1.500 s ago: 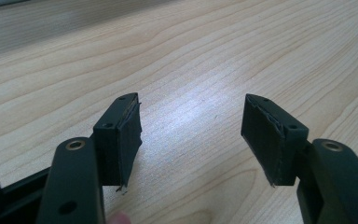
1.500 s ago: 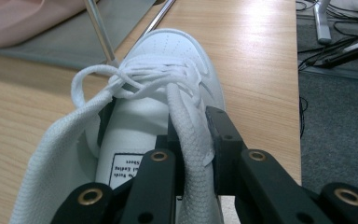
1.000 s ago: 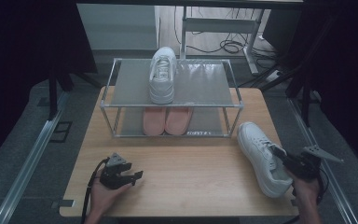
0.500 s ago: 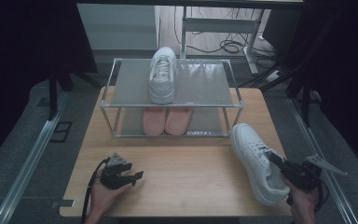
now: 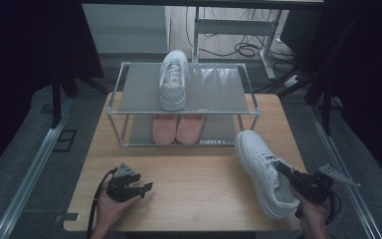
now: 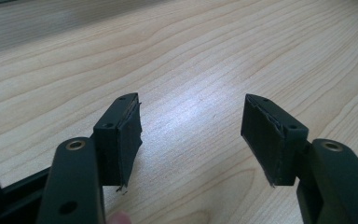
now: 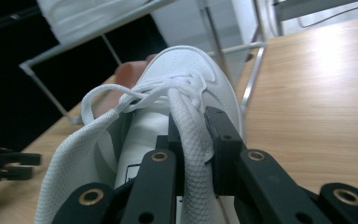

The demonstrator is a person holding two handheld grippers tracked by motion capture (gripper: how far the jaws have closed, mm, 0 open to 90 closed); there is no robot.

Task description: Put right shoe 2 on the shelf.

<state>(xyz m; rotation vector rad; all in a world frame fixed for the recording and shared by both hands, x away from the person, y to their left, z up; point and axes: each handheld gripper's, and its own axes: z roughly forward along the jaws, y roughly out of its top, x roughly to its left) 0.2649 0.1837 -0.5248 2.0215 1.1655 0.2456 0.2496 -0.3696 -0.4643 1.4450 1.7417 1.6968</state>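
Note:
A white sneaker (image 5: 261, 167) lies on the wooden table (image 5: 199, 174) at the front right, toe pointing toward the rack. My right gripper (image 5: 284, 172) reaches into its opening from the heel side. In the right gripper view the right gripper (image 7: 193, 140) is shut on a padded white edge of the sneaker (image 7: 186, 65), just behind the laces. My left gripper (image 5: 146, 188) rests low at the front left, held in a hand. The left gripper view has the left gripper (image 6: 191, 135) open, with bare tabletop between its jaws. A matching white sneaker (image 5: 174, 79) stands on the rack's top shelf.
A two-shelf metal rack (image 5: 219, 89) stands at the back of the table. A pair of pink shoes (image 5: 177, 128) sits on its lower shelf. The top shelf has free room right of the sneaker. Cables and table legs lie on the floor behind.
My right gripper has carried the white sneaker a little to the left across the table, away from the right edge. The left gripper has stayed where it was.

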